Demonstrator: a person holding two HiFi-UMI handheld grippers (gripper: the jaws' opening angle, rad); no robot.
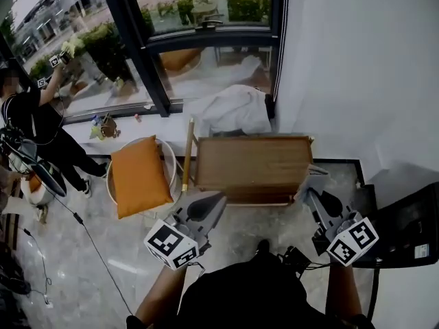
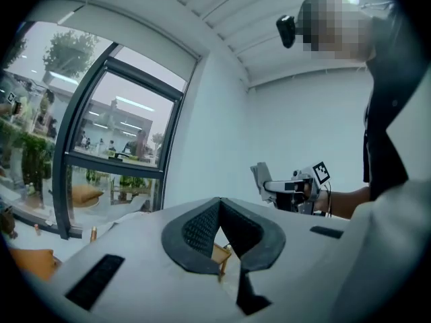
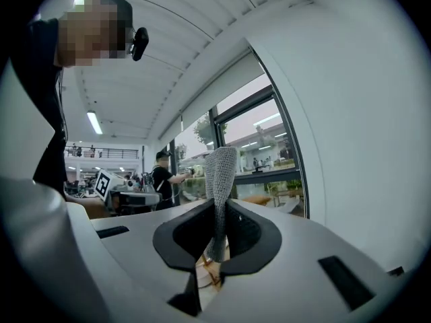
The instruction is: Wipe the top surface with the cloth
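Note:
A low wooden table (image 1: 252, 160) with a bare flat top stands just ahead of me, under the window. My right gripper (image 1: 313, 199) hangs in front of its right corner. In the right gripper view its jaws are shut on a strip of grey mesh cloth (image 3: 219, 180) that sticks up past the right gripper (image 3: 218, 229). My left gripper (image 1: 212, 201) hovers before the table's front left edge. In the left gripper view the left gripper (image 2: 219, 206) has its pads together with nothing between them.
A white round chair with an orange cushion (image 1: 139, 175) stands left of the table, and a wooden pole (image 1: 186, 153) lies between them. White fabric (image 1: 233, 110) is piled behind the table. A black object (image 1: 410, 229) is at my right. A person (image 1: 38, 125) stands far left.

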